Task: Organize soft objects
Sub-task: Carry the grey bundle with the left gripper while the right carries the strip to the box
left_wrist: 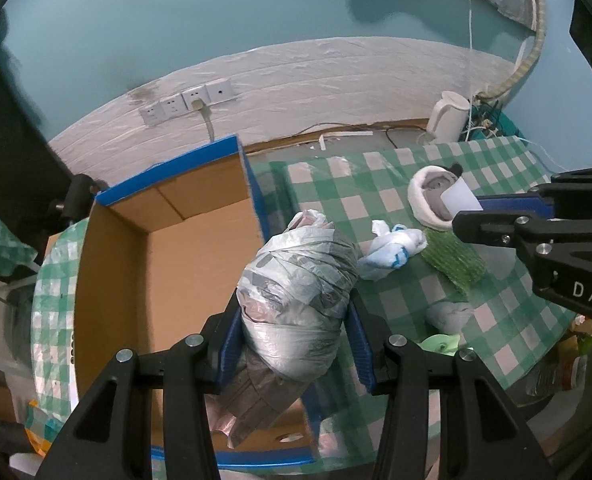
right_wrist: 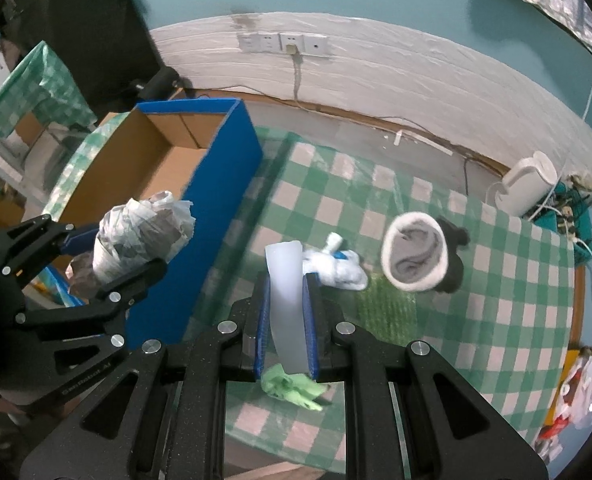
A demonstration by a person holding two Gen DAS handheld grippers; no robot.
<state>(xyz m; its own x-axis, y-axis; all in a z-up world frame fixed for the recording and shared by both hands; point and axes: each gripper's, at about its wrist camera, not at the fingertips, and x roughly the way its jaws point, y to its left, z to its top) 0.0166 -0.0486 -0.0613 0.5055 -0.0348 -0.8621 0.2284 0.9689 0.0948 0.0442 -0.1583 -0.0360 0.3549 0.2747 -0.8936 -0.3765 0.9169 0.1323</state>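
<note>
Left fingers [left_wrist: 296,320] tight around a crinkled plastic bundle [left_wrist: 299,276]; right fingers [right_wrist: 288,320] around a smooth translucent strip [right_wrist: 286,300].

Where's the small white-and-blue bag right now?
On the checked tablecloth, the white-and-blue bag lies between the blue box and the fleece hat, touching the green mat.

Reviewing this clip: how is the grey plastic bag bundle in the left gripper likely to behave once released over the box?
The plastic bag bundle is crumpled film, so probably light and squashy; the left gripper pinches it visibly inward. Its loose tail droops below the grip, suggesting floppiness. Dropped into the cardboard box, it likely lands softly and may spring open a little.
</note>
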